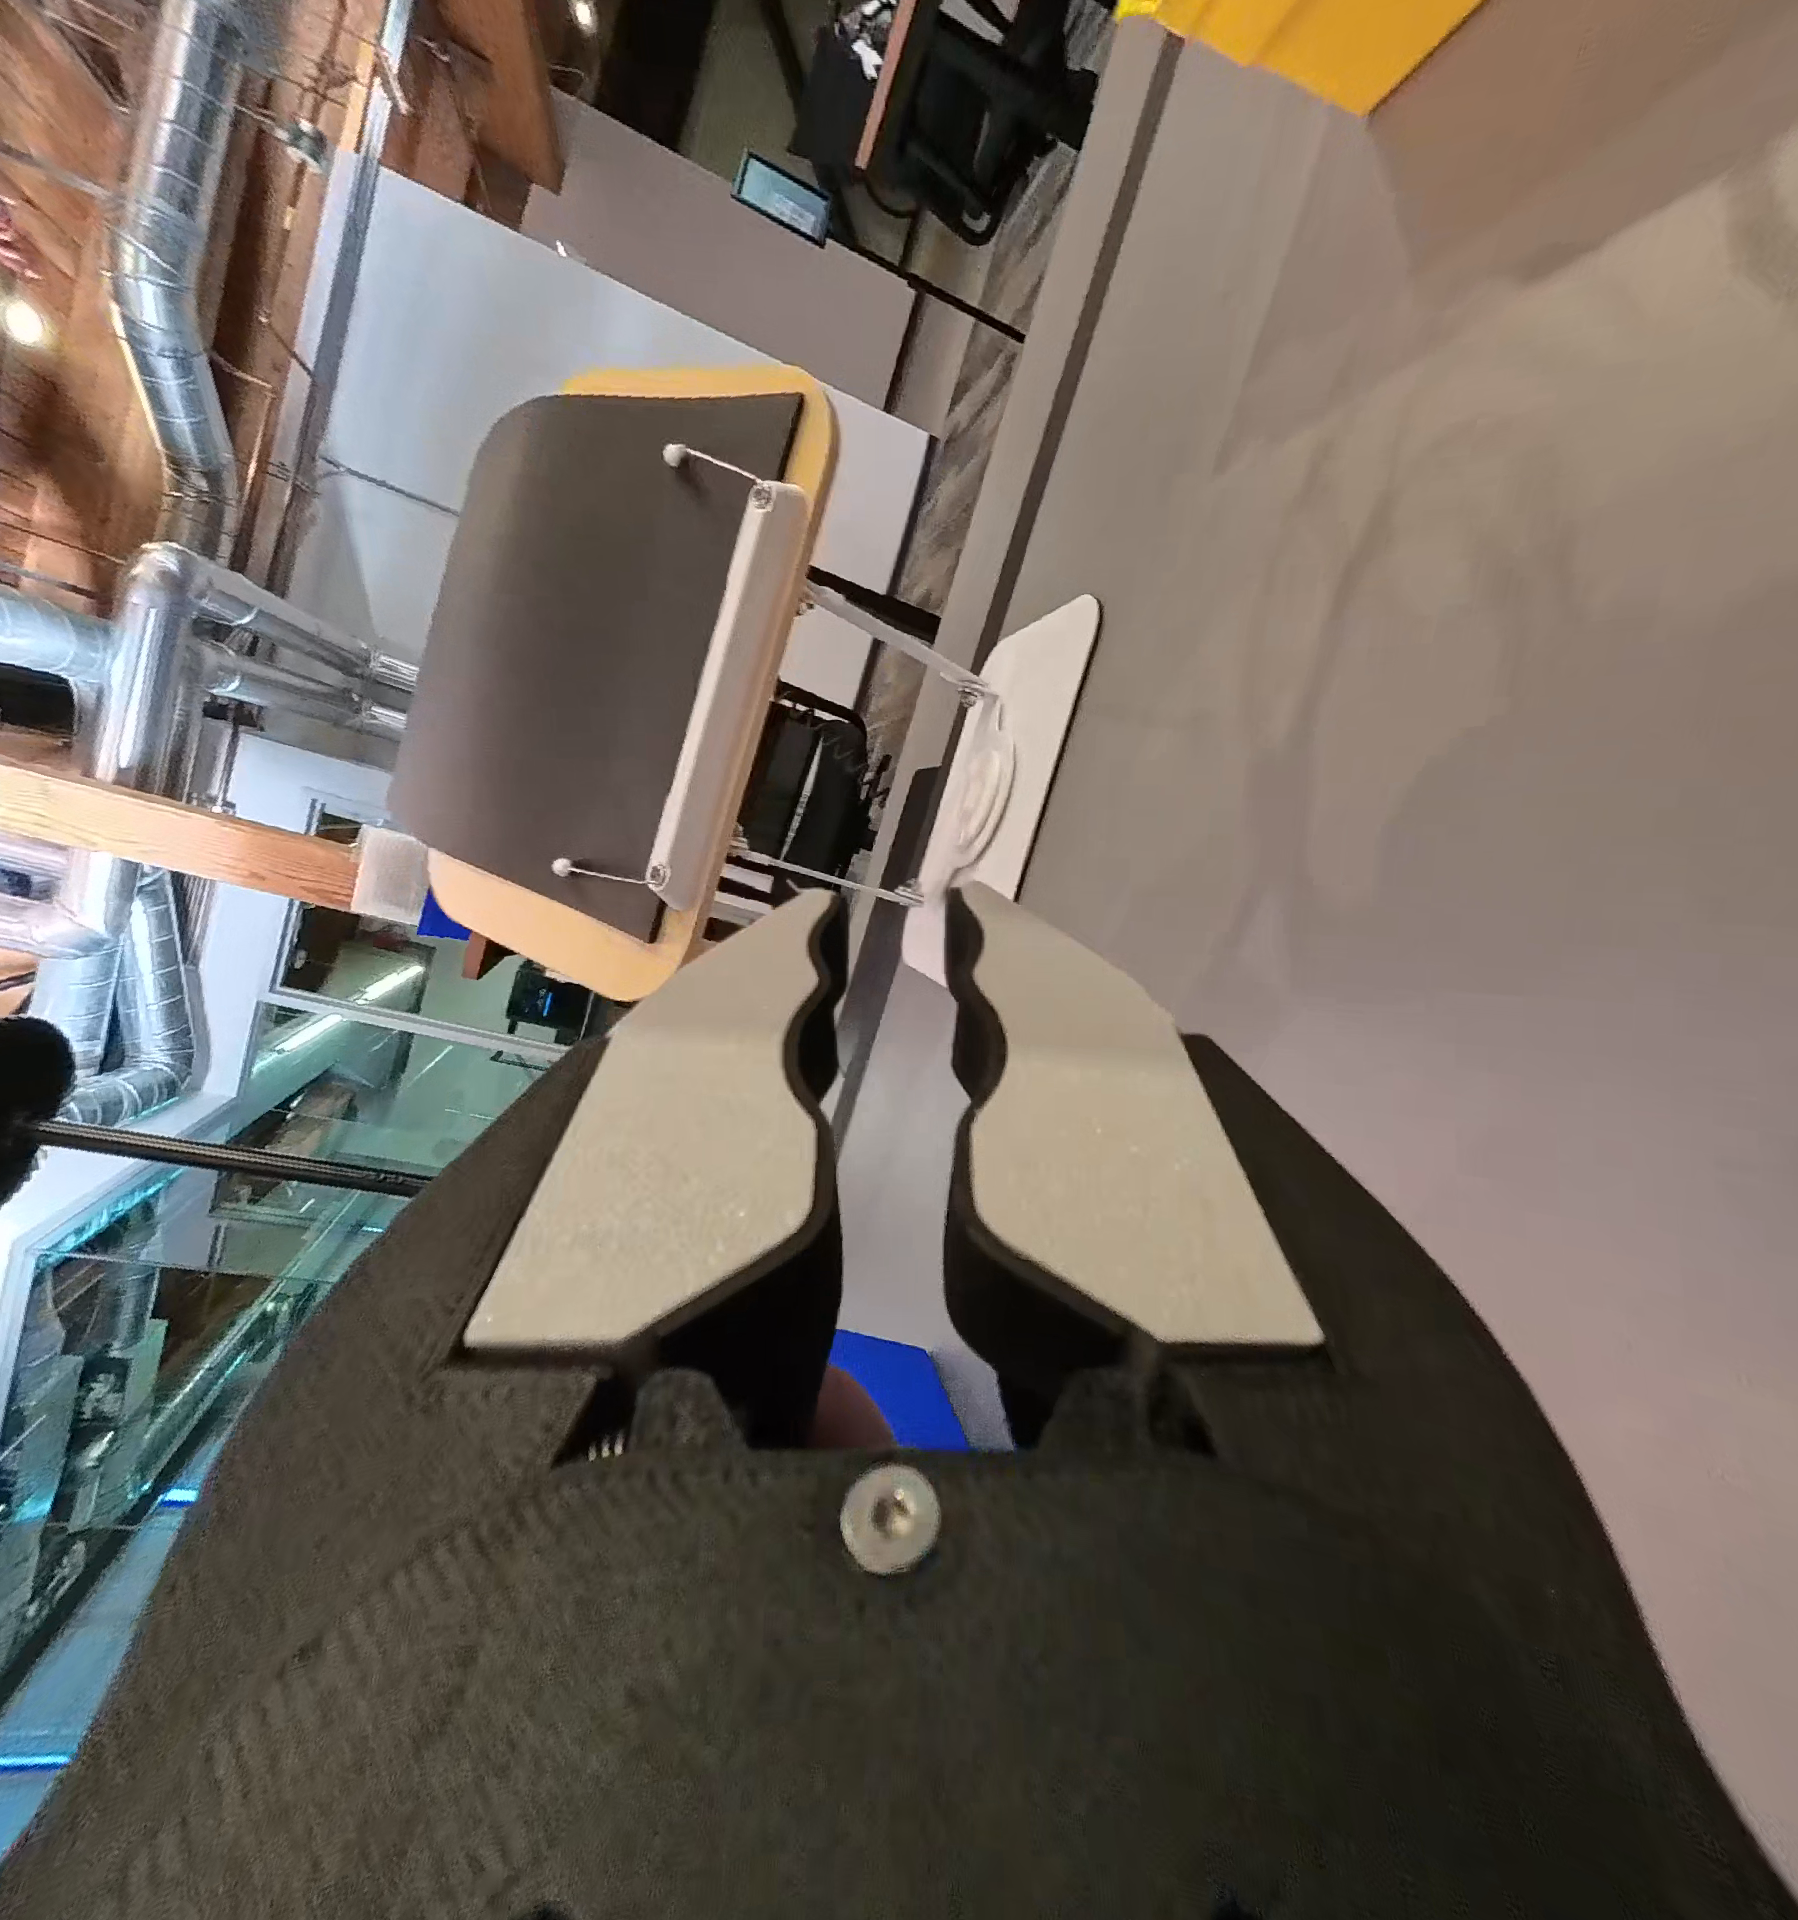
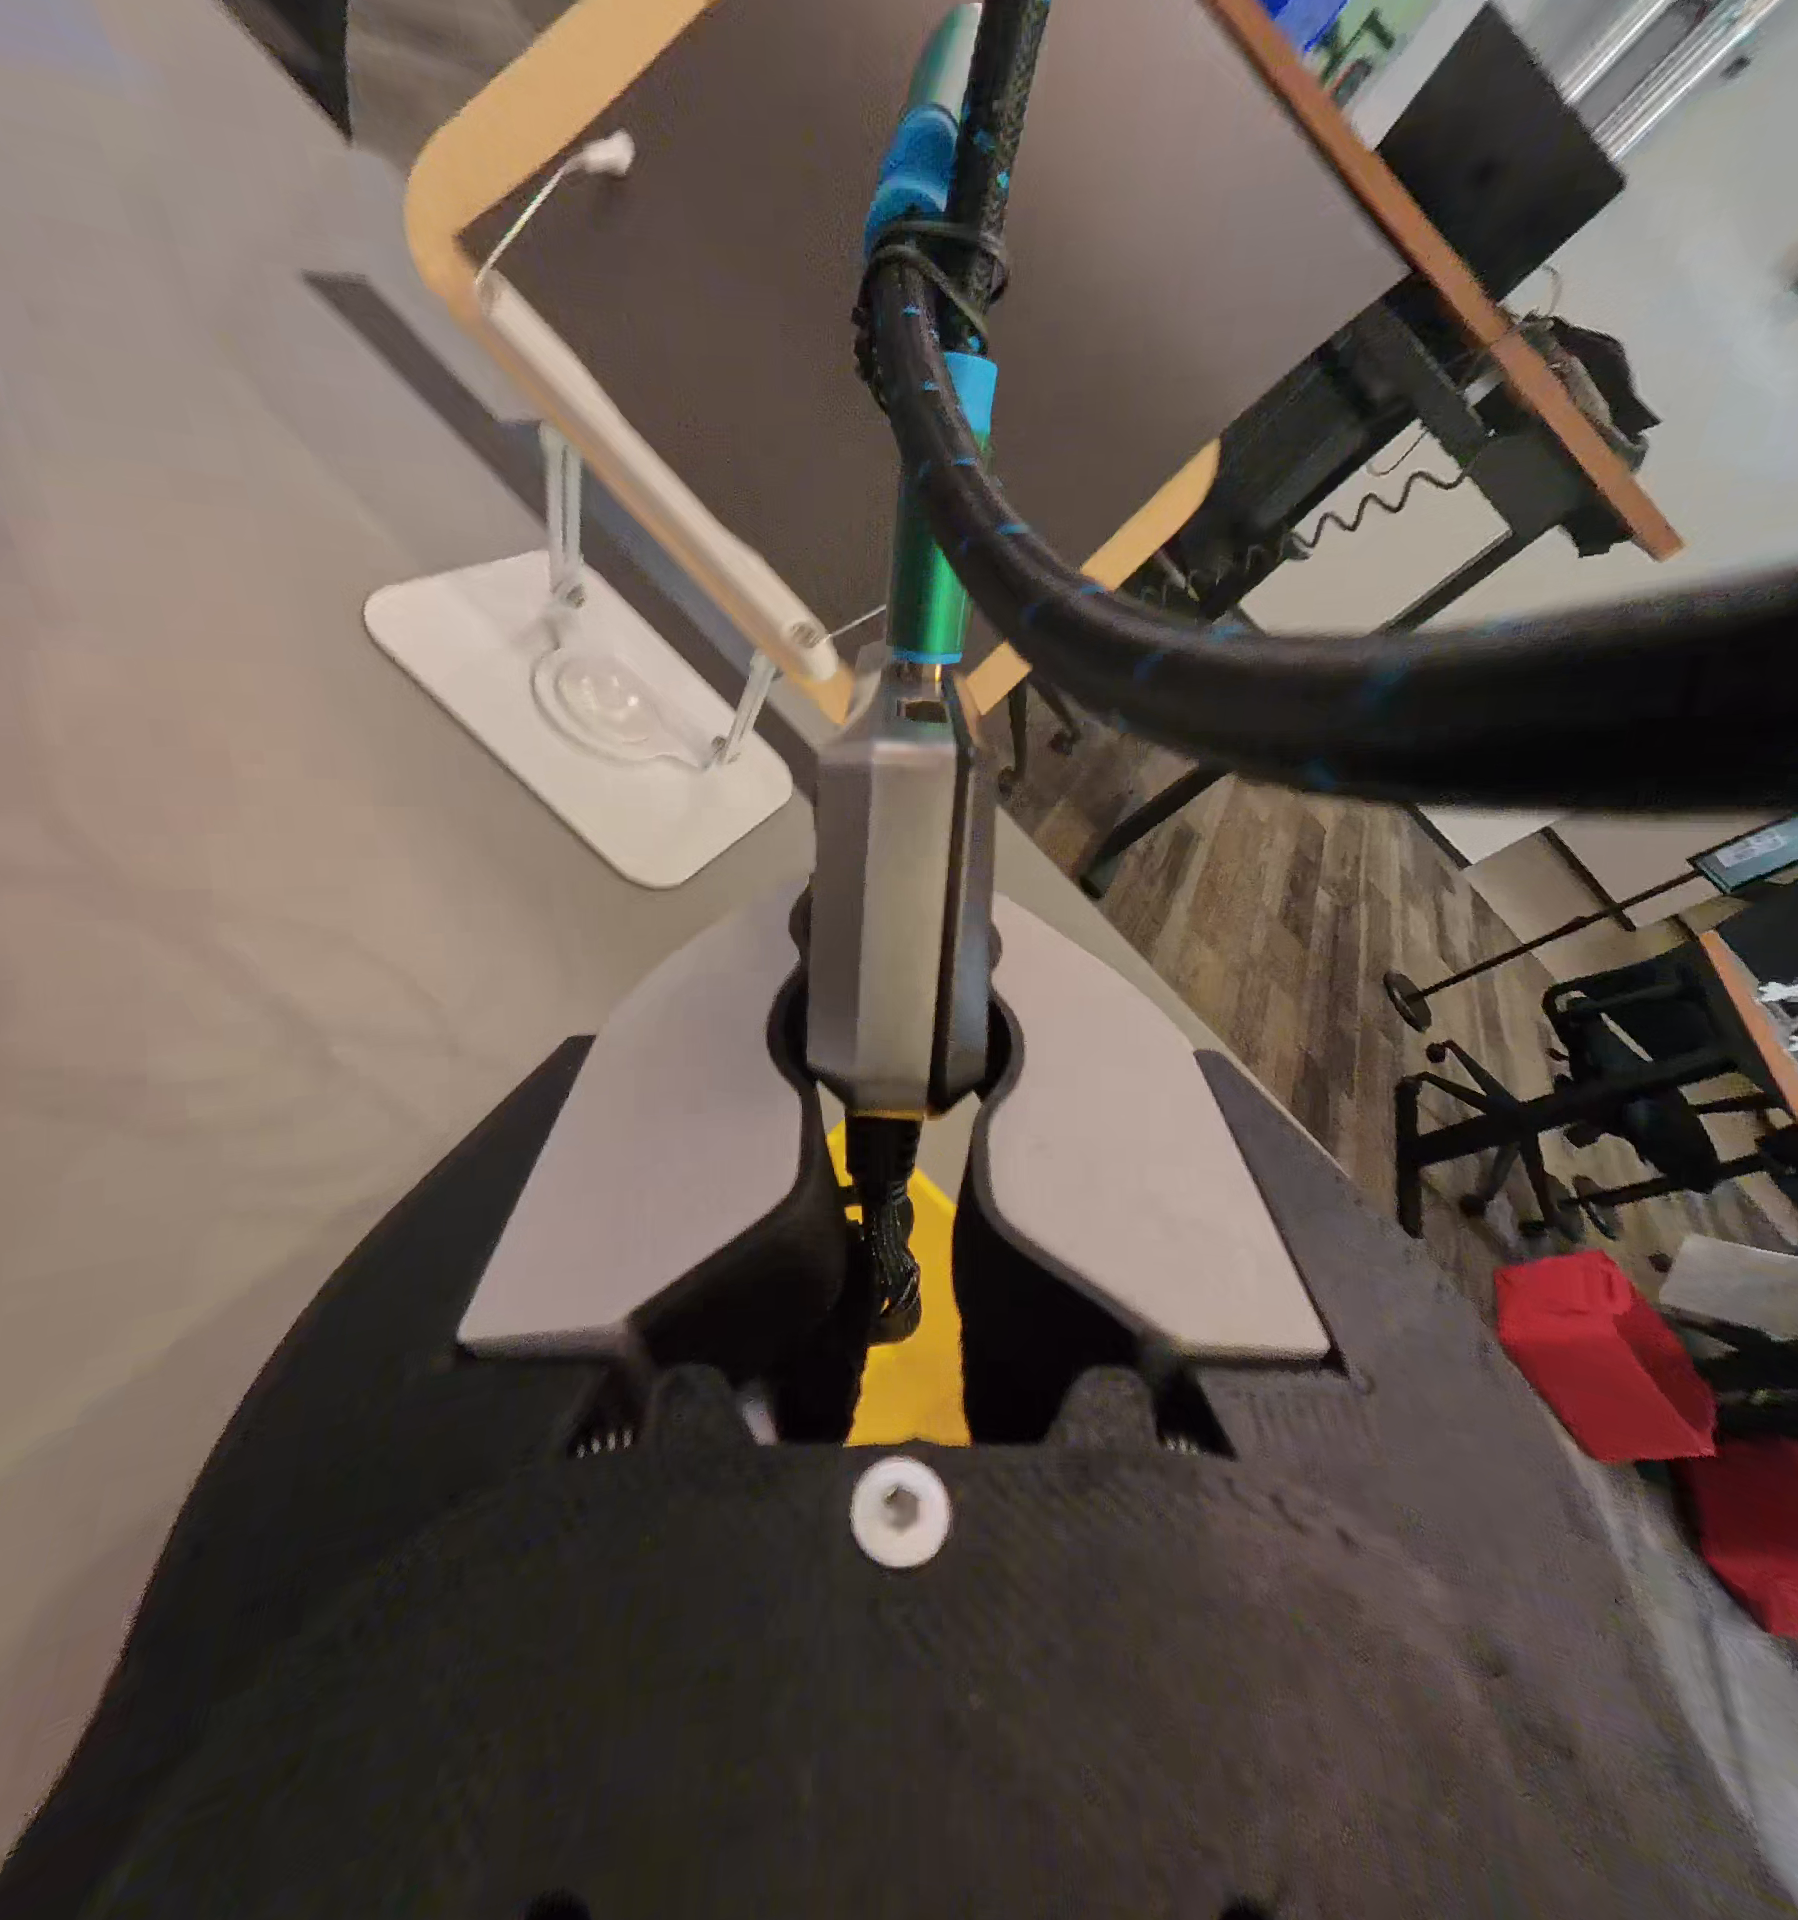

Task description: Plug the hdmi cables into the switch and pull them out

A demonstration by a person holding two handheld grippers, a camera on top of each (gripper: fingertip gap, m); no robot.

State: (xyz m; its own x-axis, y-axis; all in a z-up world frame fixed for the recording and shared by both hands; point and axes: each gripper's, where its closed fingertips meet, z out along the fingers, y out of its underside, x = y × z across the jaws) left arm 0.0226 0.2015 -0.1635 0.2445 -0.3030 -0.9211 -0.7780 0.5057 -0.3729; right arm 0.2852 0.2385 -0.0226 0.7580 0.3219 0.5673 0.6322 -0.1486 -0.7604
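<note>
My right gripper (image 2: pixel 895 925) is shut on a grey metal switch body (image 2: pixel 879 914), held pointing away from the camera. A green and blue HDMI plug (image 2: pixel 931 582) sits in the switch's far end. Its black braided cable (image 2: pixel 1290 686) loops off to the right, and a zip tie binds it to a second cable higher up. A short black braided lead (image 2: pixel 890 1236) leaves the switch's near end between the fingers. My left gripper (image 1: pixel 895 904) is turned on its side over the grey table (image 1: pixel 1446 831). Its jaws stand a narrow gap apart with nothing between them.
A wood-edged board with a dark face (image 1: pixel 604 665) rests on a clear stand with a white base (image 1: pixel 1040 717), also seen in the right wrist view (image 2: pixel 583 717). The table edge, red bins (image 2: pixel 1601 1361) and an office chair (image 2: pixel 1601 1081) lie to the right. The tips of one gripper are about 30 cm away from the tips of the other.
</note>
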